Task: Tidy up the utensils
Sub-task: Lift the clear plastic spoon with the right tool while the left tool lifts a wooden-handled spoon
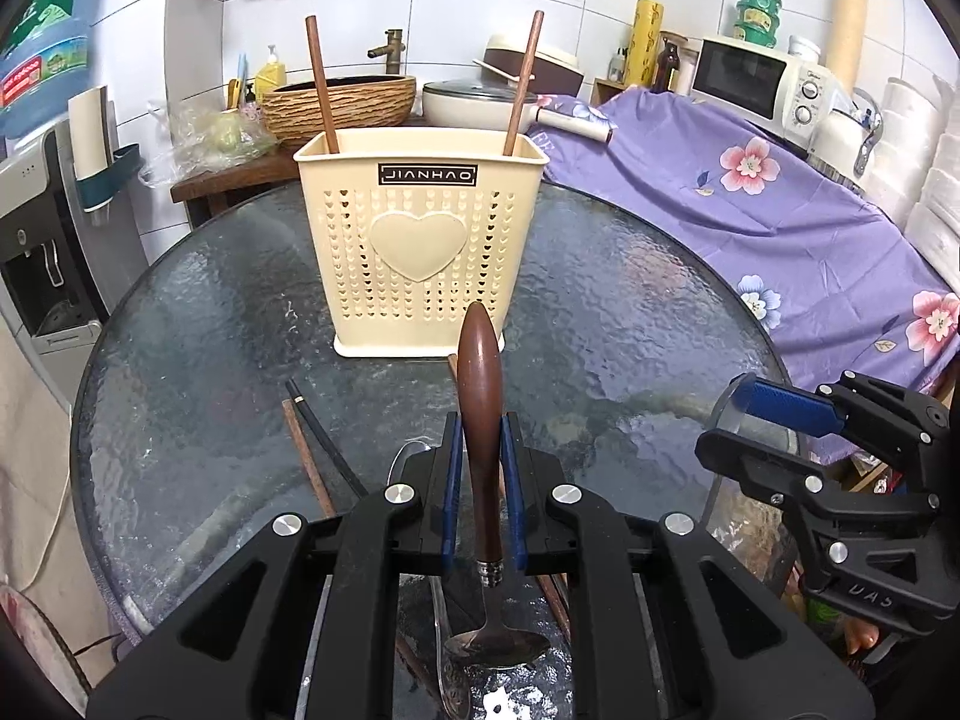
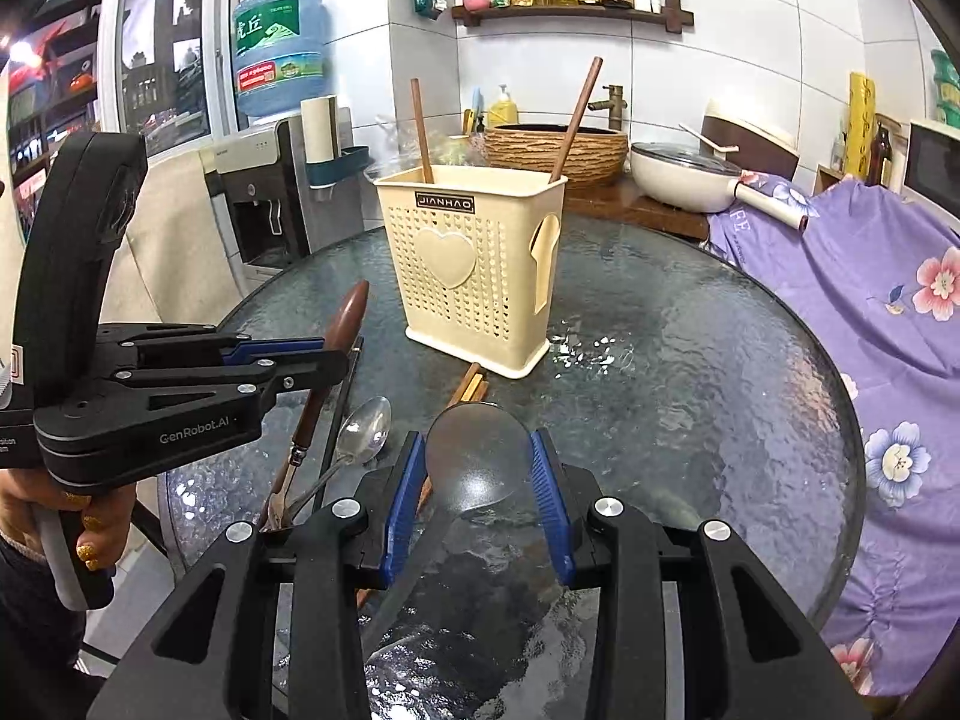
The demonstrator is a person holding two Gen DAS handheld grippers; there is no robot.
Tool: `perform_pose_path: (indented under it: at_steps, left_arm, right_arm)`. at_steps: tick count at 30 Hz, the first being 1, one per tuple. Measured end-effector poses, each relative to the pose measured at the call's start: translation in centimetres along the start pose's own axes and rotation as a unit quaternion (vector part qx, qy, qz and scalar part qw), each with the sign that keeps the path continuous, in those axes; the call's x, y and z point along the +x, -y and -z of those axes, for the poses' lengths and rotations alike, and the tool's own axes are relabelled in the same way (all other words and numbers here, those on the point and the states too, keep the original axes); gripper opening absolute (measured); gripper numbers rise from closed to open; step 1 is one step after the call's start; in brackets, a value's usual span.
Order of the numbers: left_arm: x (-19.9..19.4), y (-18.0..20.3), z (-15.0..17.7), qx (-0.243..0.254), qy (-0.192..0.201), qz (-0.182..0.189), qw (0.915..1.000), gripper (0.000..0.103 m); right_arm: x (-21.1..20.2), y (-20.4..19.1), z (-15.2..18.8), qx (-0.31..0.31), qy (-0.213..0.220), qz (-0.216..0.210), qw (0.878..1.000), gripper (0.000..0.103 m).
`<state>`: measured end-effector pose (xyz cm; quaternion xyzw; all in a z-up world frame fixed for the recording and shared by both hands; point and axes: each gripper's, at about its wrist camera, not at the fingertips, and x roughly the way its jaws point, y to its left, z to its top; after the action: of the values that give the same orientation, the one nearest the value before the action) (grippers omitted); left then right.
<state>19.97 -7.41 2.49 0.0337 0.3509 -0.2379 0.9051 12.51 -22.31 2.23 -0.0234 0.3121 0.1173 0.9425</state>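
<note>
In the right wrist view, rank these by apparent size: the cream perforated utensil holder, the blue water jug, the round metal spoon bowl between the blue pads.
1. Cream perforated utensil holder.
2. Blue water jug and round metal spoon bowl: similar; the bowl is much nearer the camera, so unranked.

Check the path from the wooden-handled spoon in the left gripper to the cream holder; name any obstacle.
Nothing visible blocks it. The wooden-handled spoon is clamped in the left gripper; only bare glass table lies before the holder. Two chopsticks stand at its rear corners, leaving the opening free.
</note>
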Motion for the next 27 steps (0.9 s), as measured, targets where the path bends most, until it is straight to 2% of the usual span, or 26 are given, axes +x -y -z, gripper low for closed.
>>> perform_pose_path:
  at_steps: [27]
  left_arm:
    - [-3.5,-0.8,-1.7,-0.008,0.046,0.023,0.9986,0.013]
  right_arm:
    - [-1.9,-0.3,-2.4,-0.026,0.017,-0.014,0.999,0.035]
